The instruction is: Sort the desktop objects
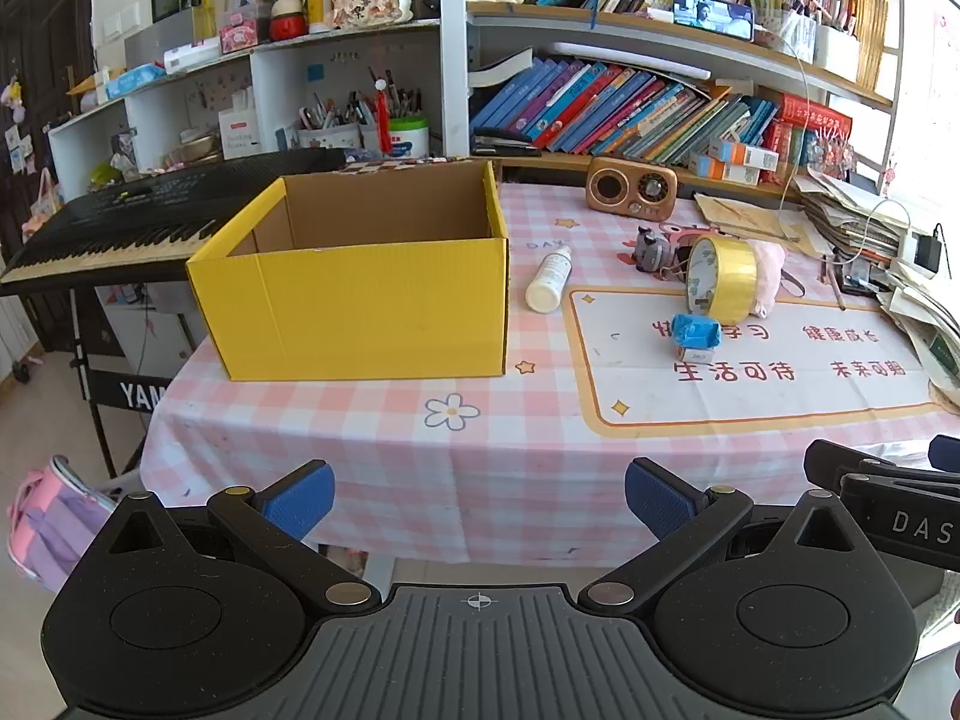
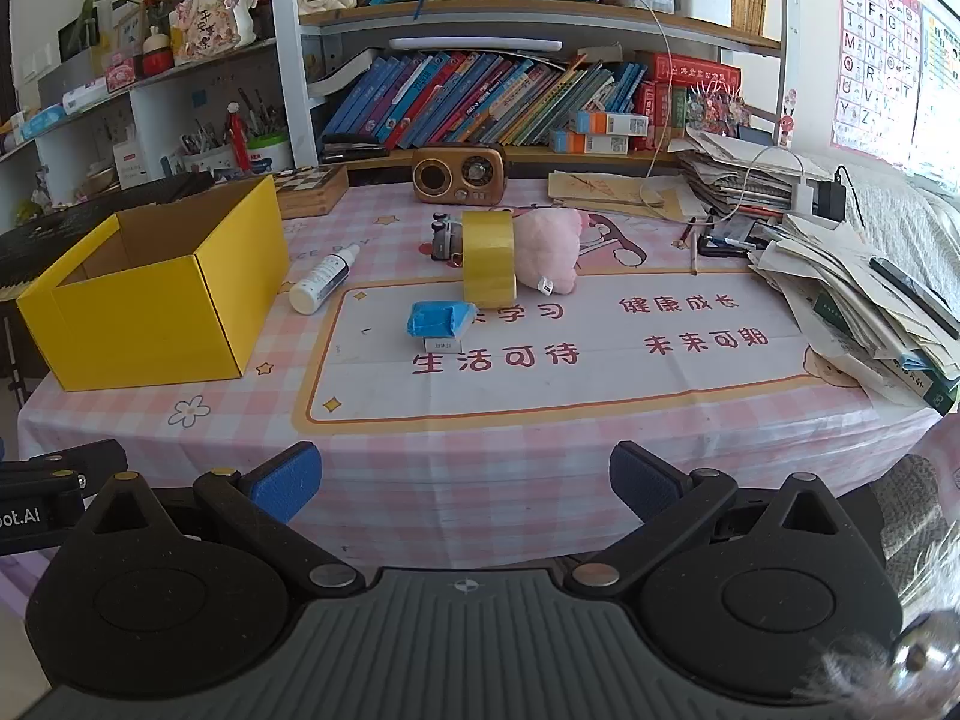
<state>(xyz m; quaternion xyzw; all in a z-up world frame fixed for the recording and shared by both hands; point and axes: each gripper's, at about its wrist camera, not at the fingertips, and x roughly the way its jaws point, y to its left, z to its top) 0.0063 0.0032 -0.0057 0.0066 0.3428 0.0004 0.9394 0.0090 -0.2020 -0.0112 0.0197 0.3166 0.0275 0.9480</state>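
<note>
An open yellow cardboard box (image 1: 360, 306) stands on the left of the checked tablecloth; it also shows in the right wrist view (image 2: 150, 318). To its right lie a white bottle (image 1: 549, 279) (image 2: 324, 279), a yellow tape roll (image 1: 723, 279) (image 2: 489, 267) standing on edge, a pink plush toy (image 2: 549, 249) behind the roll, a small grey toy (image 1: 651, 249), and a blue packet (image 1: 696, 331) (image 2: 438, 319) on a small white box. My left gripper (image 1: 480, 501) and right gripper (image 2: 465, 483) are both open and empty, side by side at the table's near edge.
A wooden radio (image 1: 630, 189) (image 2: 459, 174) stands at the back before shelves of books. Stacked papers (image 2: 864, 294) crowd the right side. A black keyboard (image 1: 138, 216) sits left of the table. A pink bag (image 1: 54, 516) lies on the floor.
</note>
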